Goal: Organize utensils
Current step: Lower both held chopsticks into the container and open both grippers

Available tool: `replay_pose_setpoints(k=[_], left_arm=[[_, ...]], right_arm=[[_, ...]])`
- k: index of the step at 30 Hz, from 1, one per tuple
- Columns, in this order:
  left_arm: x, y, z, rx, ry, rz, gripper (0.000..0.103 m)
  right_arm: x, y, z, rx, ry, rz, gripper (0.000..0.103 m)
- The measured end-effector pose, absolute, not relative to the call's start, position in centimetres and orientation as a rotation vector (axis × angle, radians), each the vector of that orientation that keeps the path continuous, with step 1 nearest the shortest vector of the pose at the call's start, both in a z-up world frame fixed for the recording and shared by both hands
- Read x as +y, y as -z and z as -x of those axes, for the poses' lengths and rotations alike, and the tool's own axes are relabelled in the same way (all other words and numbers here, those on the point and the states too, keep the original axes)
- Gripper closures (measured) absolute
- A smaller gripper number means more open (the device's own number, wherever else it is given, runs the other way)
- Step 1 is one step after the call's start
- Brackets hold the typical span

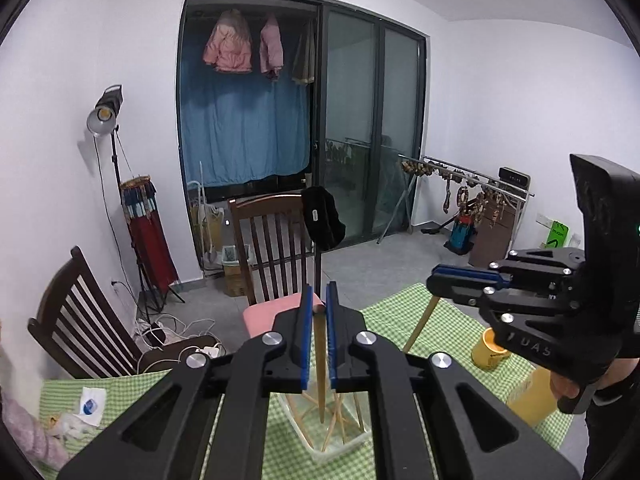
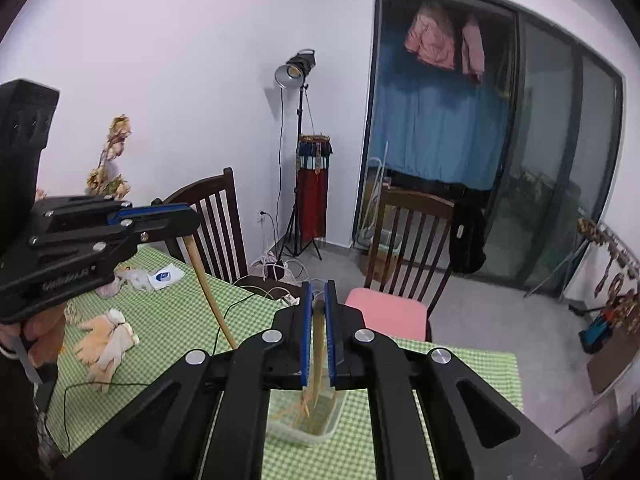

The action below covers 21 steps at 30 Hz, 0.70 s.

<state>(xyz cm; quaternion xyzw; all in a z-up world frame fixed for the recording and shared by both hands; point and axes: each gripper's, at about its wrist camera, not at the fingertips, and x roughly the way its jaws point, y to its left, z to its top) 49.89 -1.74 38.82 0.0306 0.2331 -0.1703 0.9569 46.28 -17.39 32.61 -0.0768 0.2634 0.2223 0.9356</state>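
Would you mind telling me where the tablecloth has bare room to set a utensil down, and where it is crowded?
Free: the cloth between the plush toy and the clear container, crossed only by a thin black cable; also the patch right of the container, toward the pink chair seat. Crowded: the far left corner with the packet, and around the yellow mug.

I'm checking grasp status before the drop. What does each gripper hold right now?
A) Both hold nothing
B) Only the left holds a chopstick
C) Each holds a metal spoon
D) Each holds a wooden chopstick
D: the left gripper and the right gripper each pinch a wooden chopstick above the clear container.
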Motion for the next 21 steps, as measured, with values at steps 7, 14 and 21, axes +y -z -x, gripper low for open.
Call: replay_pose_setpoints(k=[7,14,21], left_arm=[[-2.2,-32.2,-56.3,0.634,0.344,-0.051,0.099],[-2.3,-25.6,-60.5,0.792,0.345,-0.07,0.099],[-2.3,-19.6,-63.3,0.946,0.331,-0.087,0.099]], right_arm=[[-16.7,-26.7,-52.0,0.698,-0.446,0.13,0.097],[-15.7,-21.0,-55.7,0.848,-0.427,0.142,0.097],[-15.4,-15.9,-57.9,1.043,-0.451,0.117,0.096]])
